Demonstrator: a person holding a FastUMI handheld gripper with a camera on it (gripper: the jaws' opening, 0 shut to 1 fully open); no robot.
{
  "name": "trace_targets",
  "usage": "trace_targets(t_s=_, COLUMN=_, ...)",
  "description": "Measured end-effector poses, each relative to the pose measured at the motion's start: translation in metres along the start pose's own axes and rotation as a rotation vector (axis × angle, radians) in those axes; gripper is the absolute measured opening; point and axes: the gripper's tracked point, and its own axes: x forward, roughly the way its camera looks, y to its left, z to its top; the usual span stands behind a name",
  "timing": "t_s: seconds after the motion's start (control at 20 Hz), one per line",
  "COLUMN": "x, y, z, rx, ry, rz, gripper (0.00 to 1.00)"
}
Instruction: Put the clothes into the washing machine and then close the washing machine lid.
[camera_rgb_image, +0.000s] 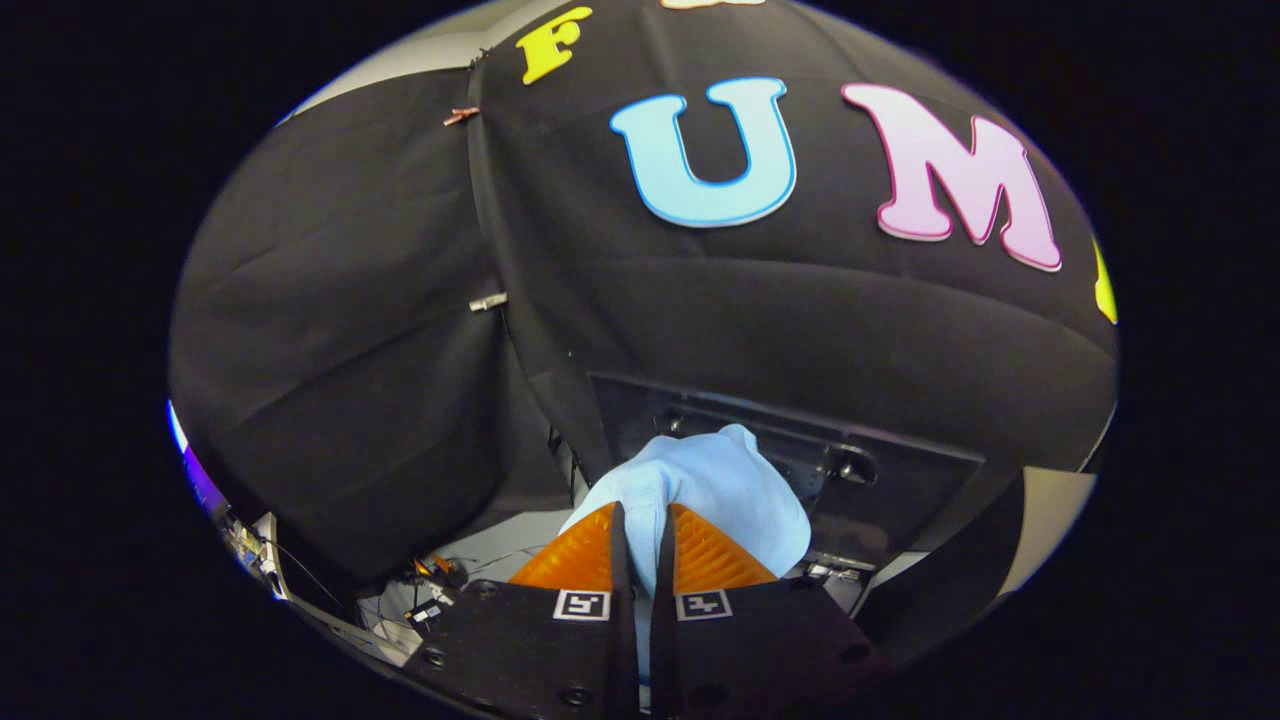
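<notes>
Light-blue garment (715, 480), bunched and pinched between the nearly closed fingers of the claw (640, 545), carried in the air before the dark washing machine lid (860, 470), which stands raised against the booth wall. To load cleanly, lower the cloth well inside the opening before letting go, so nothing drapes over the rim.

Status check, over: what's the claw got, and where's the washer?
Claw shut on light blue garment. Garment bunched ahead of fingers. Dark washing machine just beyond, against the black cloth wall. Nothing in between.
</notes>
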Motion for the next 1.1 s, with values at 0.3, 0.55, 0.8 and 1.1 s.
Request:
trace_targets(t_s=0.3, x=0.042, y=-0.033, z=-0.055, rx=0.04, ry=0.195, rz=-0.044, gripper=0.09)
trace_targets(t_s=0.55, x=0.047, y=-0.038, z=-0.077, rx=-0.013, ry=0.266, rz=-0.066, gripper=0.13)
trace_targets(t_s=0.8, x=0.045, y=-0.017, z=-0.051, rx=0.015, ry=0.194, rz=0.021, gripper=0.63)
trace_targets(t_s=1.1, x=0.028, y=0.013, z=-0.014, rx=-0.01, ry=0.017, rz=0.139, gripper=1.0)
